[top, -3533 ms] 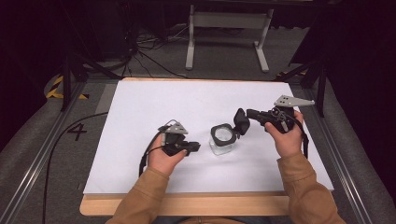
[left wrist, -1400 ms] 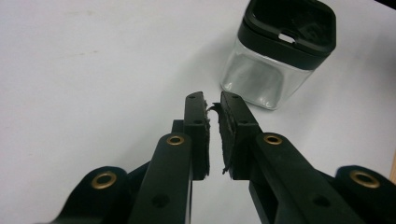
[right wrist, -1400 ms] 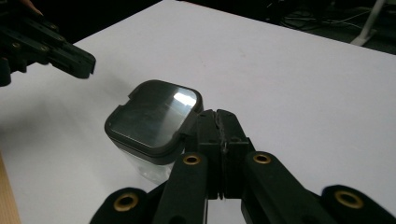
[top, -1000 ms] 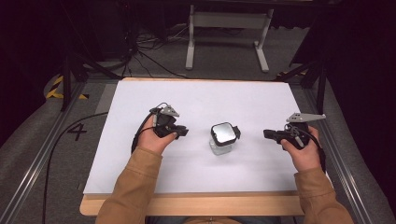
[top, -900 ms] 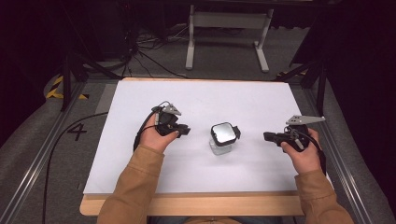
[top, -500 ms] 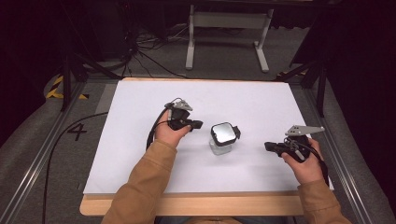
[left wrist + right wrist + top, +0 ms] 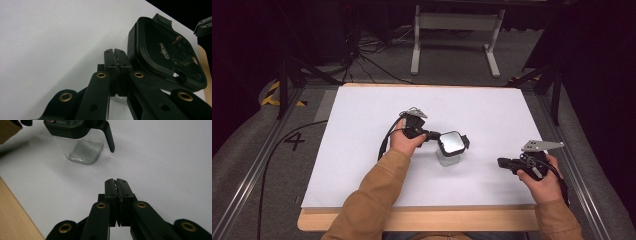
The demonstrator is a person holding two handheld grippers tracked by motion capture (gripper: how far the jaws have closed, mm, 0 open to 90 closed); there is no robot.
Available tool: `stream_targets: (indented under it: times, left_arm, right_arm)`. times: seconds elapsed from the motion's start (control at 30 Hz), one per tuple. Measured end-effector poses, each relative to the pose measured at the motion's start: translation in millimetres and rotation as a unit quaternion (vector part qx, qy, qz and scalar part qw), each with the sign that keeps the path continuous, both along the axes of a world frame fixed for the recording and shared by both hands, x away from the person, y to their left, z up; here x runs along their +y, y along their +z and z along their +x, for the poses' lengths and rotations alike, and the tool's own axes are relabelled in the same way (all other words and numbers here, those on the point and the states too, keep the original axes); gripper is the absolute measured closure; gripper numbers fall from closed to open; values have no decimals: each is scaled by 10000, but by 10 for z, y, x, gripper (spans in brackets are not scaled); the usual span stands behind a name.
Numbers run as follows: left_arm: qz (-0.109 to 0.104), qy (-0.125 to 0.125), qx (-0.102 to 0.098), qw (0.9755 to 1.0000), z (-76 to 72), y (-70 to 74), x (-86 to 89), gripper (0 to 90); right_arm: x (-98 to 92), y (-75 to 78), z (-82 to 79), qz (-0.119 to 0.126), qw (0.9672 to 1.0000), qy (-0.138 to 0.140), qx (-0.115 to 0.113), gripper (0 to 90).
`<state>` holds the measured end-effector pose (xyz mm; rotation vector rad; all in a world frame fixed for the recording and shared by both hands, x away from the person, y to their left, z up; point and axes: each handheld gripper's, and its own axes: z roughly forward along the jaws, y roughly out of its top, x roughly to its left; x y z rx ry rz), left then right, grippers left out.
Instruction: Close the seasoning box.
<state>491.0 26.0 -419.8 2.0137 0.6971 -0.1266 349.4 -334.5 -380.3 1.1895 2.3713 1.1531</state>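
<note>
A: Where does the clear jar [image 7: 448, 156] sit compared with the left gripper [image 7: 435, 135]?

B: Right at its tips. In the high view the left gripper's jaws point at the jar's black lid [image 7: 451, 143] and reach its near edge. In the left gripper view the lid [image 7: 167, 53] lies just to the right of the jaws and a little ahead of them, close enough that I cannot tell whether they touch it.

A: And how do those jaws stand?

B: Together, pad against pad, with nothing between them. They have just been closing. The lid is beside them, not in the grip.

A: What about the right gripper [image 7: 503, 162]?

B: Its jaws are pressed together too, with nothing caught between. In the right gripper view [image 7: 116, 182] the jar [image 7: 80, 146] stands well ahead of the tips and off to their left, clearly apart from them. Only white table [image 7: 162, 157] lies directly under and in front of these jaws.

A: Is the jar upright?

B: Yes, it stands on its base on the table [image 7: 362, 150], lid on top. A black handle-like tab [image 7: 109, 136] hangs down from the lid on the side nearer the right gripper's jaws.

A: Anything else near the jaws?

B: The wooden table edge [image 7: 17, 217] runs to the lower left of the right gripper's jaws.
</note>
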Motion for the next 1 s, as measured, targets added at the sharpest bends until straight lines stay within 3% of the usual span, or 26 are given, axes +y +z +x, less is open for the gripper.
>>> stream_targets:
  times: [0.03,0.27,0.53,1.0]
  left_arm:
    - [98,5,16,10000,4,-10,-9,900]
    - [108,48,155,9998,20,-96,-40,900]
    - [273,-79,138,9995,-9,-75,-39,900]
    - [670,-346,147,9970,-235,-12,-41,900]
  right_arm:
    - [-6,-2,-2,48,10000,2,24,879]
    - [-7,-9,5,61,10000,-3,35,879]
    - [13,-23,17,85,9999,23,63,878]
    - [130,-3,119,98,9997,238,32,877]
